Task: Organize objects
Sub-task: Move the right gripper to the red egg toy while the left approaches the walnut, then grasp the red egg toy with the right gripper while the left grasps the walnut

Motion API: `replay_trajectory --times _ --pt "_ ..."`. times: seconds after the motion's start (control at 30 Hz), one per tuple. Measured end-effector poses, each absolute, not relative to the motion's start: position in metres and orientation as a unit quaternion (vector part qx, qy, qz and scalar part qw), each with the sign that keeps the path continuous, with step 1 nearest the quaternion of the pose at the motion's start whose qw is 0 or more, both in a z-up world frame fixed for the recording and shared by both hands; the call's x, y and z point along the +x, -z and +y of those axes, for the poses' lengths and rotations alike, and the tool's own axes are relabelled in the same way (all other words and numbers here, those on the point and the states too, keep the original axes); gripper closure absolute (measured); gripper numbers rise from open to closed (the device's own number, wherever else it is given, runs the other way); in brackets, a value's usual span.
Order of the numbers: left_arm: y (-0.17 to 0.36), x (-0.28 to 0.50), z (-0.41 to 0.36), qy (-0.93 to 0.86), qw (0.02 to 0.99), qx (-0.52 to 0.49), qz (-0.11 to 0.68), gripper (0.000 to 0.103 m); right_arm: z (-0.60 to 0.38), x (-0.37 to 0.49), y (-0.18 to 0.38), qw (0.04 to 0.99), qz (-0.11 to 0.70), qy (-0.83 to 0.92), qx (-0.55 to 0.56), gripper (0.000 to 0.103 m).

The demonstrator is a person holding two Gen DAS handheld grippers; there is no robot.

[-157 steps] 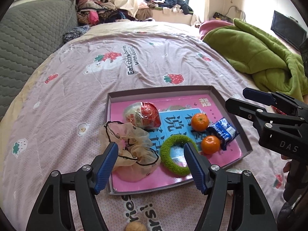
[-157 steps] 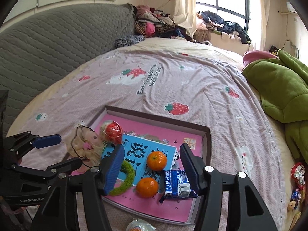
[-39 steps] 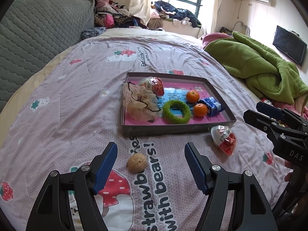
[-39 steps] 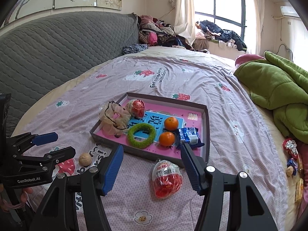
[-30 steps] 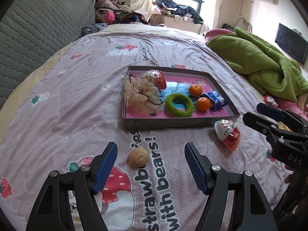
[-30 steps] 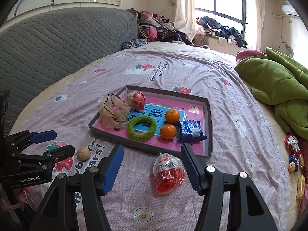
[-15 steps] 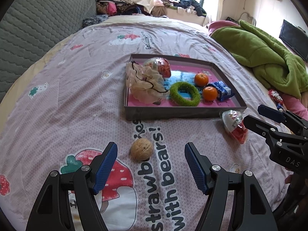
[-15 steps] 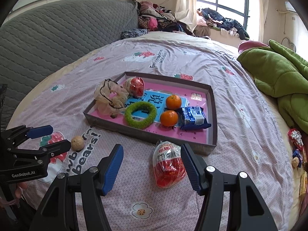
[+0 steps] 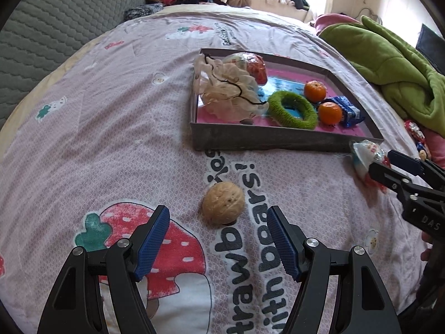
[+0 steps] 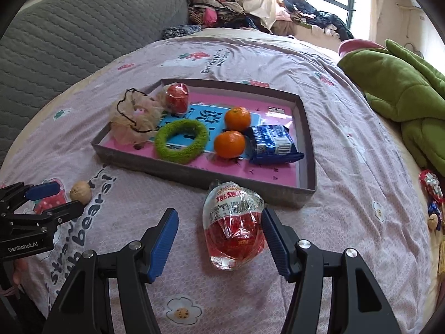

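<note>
I hover both open grippers, left gripper [image 9: 217, 232] before the walnut [image 9: 223, 206], right gripper [image 10: 218, 233] straddling the wrapped snack [image 10: 233, 224] beside the tray [image 10: 178, 170]; next I close.

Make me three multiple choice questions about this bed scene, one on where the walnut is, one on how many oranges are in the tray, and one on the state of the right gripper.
1. Where is the walnut?
A. in the tray
B. on the bedspread in front of the tray
C. on the green blanket

2. How many oranges lie in the tray?
A. one
B. two
C. four

3. What is the right gripper doing?
A. open around the red snack packet
B. shut on an orange
C. holding the green ring

Answers:
1 B, it lies on the printed bedspread just ahead of the open left gripper.
2 B, two oranges lie beside the blue packet.
3 A, its fingers stand either side of the red snack packet, not yet closed.
</note>
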State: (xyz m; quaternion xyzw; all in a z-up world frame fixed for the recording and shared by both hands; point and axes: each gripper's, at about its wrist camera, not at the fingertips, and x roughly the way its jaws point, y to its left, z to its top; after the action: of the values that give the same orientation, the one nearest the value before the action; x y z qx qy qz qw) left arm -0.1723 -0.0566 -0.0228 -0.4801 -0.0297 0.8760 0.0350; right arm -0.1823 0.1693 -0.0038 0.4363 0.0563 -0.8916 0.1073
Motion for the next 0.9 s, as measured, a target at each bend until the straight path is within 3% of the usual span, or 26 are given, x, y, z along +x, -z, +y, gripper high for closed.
replay_trajectory --times 0.4,0.47,0.63,0.9 --pt "0.033 -0.179 -0.053 -0.879 0.034 -0.475 -0.019 0.031 0.172 -0.194 0.015 0.079 0.078 0.894 0.433 0.042" --pt "0.034 -0.18 -0.052 -0.879 0.036 -0.475 -0.019 0.035 0.172 -0.196 0.018 0.072 0.086 0.894 0.434 0.042" --pt "0.039 -0.184 -0.049 -0.876 0.042 -0.48 -0.017 0.067 0.173 -0.201 0.025 0.065 0.096 0.891 0.439 0.044" --pt "0.038 -0.183 -0.044 -0.878 0.049 -0.476 -0.01 0.069 0.174 -0.201 0.025 0.067 0.099 0.892 0.436 0.048"
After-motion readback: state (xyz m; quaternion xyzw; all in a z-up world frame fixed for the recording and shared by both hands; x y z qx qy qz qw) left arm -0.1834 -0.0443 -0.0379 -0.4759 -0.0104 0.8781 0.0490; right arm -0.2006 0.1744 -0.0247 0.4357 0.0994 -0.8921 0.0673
